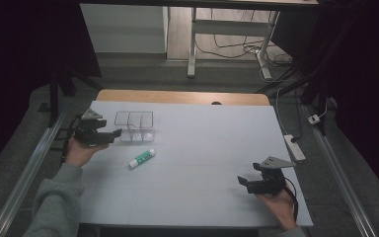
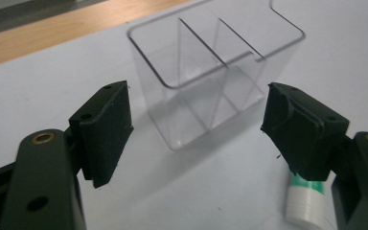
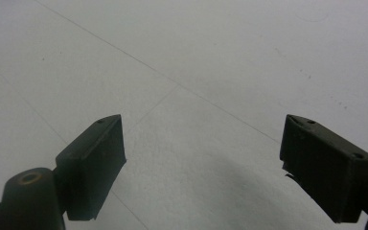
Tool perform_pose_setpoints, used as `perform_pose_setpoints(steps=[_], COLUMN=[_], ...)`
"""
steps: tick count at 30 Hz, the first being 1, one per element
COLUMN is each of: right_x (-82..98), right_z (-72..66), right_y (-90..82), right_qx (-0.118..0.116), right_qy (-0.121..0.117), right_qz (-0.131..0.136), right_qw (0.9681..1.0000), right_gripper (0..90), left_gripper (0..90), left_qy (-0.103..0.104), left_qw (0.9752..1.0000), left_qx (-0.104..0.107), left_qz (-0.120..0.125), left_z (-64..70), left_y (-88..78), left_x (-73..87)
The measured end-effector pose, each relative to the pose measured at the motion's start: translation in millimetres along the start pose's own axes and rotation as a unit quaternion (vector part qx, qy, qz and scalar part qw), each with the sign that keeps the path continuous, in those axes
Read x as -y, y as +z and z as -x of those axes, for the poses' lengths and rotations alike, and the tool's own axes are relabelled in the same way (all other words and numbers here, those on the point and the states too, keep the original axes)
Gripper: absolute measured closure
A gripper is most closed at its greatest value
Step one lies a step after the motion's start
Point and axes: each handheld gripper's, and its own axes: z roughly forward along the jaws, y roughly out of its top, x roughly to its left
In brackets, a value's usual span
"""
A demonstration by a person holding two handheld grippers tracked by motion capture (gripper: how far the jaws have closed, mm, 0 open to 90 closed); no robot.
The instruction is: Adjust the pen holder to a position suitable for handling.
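- Glue stick (image 1: 142, 158) (white tube, green band) lies on its side on the white bench (image 1: 202, 148), just in front of the clear organiser (image 1: 134, 126) and apart from it.
- Clear organiser stands upright near the bench's far left, split by thin walls into narrow compartments; they look empty as far as I can tell.
- Left gripper (image 1: 112, 134) hovers just beside the organiser's left end with its jaws spread and nothing between them; in the left gripper view the organiser (image 2: 211, 76) sits straight ahead and the glue stick (image 2: 305, 203) peeks out low at the right jaw.
- Right gripper (image 1: 242, 180) rests well apart near the bench's front right, jaws also spread wide over bare bench (image 3: 196, 72).
- My reading of the step: the left gripper is lining up either to steady the organiser or to pick the stick.
- To do it well, swing the jaws down and toward the stick, straddle it across its short width near the middle, and close firmly (a round tube rolls easily).
- Keep the jaws off the organiser's thin wall, since a nudge could slide or tip it.
- When lifting, turn the stick upright before lowering it into one compartment.
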Motion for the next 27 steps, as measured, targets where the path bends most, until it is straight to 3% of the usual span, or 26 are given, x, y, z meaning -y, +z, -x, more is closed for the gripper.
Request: perform_pose_setpoints(steps=[9,14,17,21,24,27], right_x=[0.1,0.4,0.2,0.0,0.2,0.4], right_z=[0.1,-1.2,-0.4,-0.1,-0.1,-0.1], right_y=[1.1,-0.1,0.1,1.5,2.2,2.9], right_qx=[0.001,0.000,0.003,0.004,0.006,0.005], right_qy=[-0.002,-0.001,-0.002,-0.002,-0.002,-0.003], right_qz=[-0.006,0.003,-0.003,-0.006,-0.008,-0.010], right_qw=[1.0000,1.0000,1.0000,1.0000,0.9999,0.9999], right_gripper=[15.3,15.5,15.5,15.6,15.5,15.5], left_gripper=[27.3,28.0,29.8,30.9,35.1,44.7], left_qy=[-0.019,-0.039,-0.029,-0.031,-0.030,-0.039], left_qw=[0.9996,0.9991,0.9995,0.9982,0.9978,0.9978], left_qx=[-0.014,0.007,-0.001,0.032,0.034,0.023], left_qz=[0.011,0.016,0.014,0.039,0.048,0.048], left_z=[-16.0,-24.8,-23.8,-25.1,-28.7,-34.9], left_y=[15.5,21.9,17.2,5.5,-0.6,-2.8], left_x=[-5.7,-2.3,-1.8,-1.6,-0.3,2.5])
